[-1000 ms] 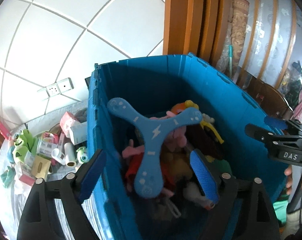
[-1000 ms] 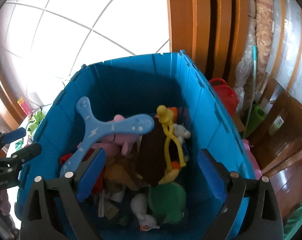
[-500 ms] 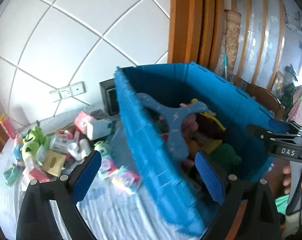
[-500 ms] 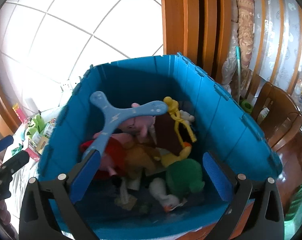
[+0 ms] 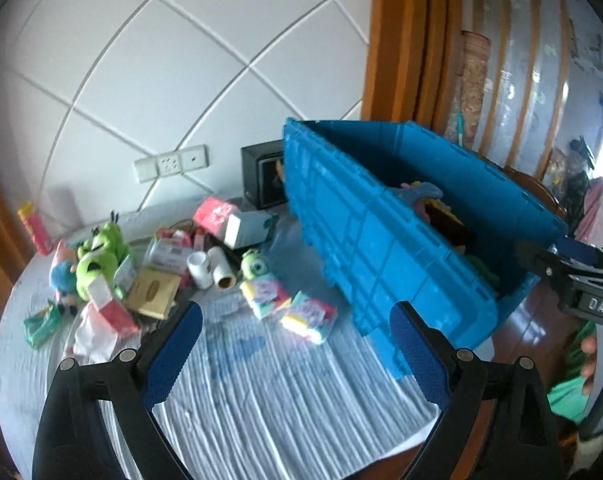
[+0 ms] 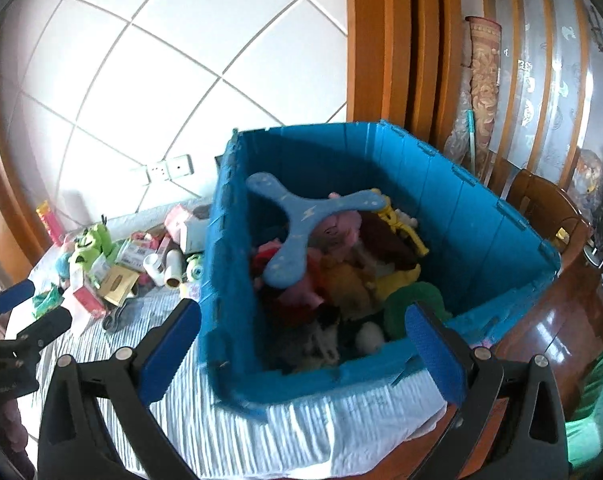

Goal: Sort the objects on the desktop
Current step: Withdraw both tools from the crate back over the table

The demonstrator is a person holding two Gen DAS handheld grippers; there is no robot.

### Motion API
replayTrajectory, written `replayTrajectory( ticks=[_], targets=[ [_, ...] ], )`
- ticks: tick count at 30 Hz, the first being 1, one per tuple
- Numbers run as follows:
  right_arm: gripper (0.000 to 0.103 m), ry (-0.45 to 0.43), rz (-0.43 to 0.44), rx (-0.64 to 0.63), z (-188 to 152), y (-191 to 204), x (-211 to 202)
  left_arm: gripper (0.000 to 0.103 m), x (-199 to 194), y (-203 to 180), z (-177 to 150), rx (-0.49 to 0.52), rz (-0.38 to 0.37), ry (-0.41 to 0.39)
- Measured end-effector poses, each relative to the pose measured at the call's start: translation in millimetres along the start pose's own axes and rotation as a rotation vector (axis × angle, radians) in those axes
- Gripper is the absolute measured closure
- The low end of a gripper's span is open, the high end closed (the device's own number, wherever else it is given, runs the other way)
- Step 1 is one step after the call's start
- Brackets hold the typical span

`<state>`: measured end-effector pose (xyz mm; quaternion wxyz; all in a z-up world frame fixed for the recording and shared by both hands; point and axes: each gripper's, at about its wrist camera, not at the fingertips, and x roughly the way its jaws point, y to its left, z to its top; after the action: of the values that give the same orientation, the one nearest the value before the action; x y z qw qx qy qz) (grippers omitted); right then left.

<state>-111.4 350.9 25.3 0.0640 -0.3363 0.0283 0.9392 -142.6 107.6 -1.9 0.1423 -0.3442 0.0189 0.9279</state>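
Many small items crowd bench (image 5: 285,392) in left wrist view: green plush (image 5: 97,254), boxes, white bottle (image 5: 199,269), tissue packs (image 5: 287,304), loose beside blue crate (image 5: 385,256). Our left gripper (image 5: 295,352) hangs above cloth, jaws wide, holding nothing, facing clutter.

Right wrist view: our right gripper (image 6: 301,352) over crate's near corner, jaws wide, empty; blue boomerang (image 6: 301,220) lies atop plush toys inside, apparently sorted.

We see a blue crate (image 6: 481,240) standing open on the striped cloth, packed with plush toys; a pale blue three-armed boomerang (image 6: 301,216) lies on top; beside the crate, small boxes, bottles and green plush figures (image 5: 97,252) lie scattered.
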Motion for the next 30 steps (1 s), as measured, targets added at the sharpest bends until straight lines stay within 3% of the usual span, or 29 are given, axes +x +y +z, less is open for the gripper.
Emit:
replayTrajectory(
  ticks=[4, 17, 21, 26, 30],
  targets=[
    [0.0, 0.0, 0.062, -0.039, 0.6, 24.4, 4.1, 0.007, 2.2, 24.6, -11.0, -0.069, 0.046, 0.008],
    [0.0, -0.023, 0.418, -0.19, 20.2, 115.6, 65.3, 0.007, 20.2, 132.6, -50.4, -0.314, 0.352, 0.106],
    [0.0, 0.02, 0.506, -0.223, 17.9, 146.6, 82.6, 0.007, 13.3, 165.9, -67.0, -0.385, 0.422, 0.117],
    [0.0, 0.041, 0.524, -0.256, 15.6, 171.7, 94.9, 0.007, 13.1, 210.0, -83.8, -0.435, 0.479, 0.141],
    [0.0, 0.098, 0.495, -0.246, 4.8, 192.4, 114.1, 0.007, 22.8, 243.9, -92.7, -0.447, 0.459, 0.161]
  ],
)
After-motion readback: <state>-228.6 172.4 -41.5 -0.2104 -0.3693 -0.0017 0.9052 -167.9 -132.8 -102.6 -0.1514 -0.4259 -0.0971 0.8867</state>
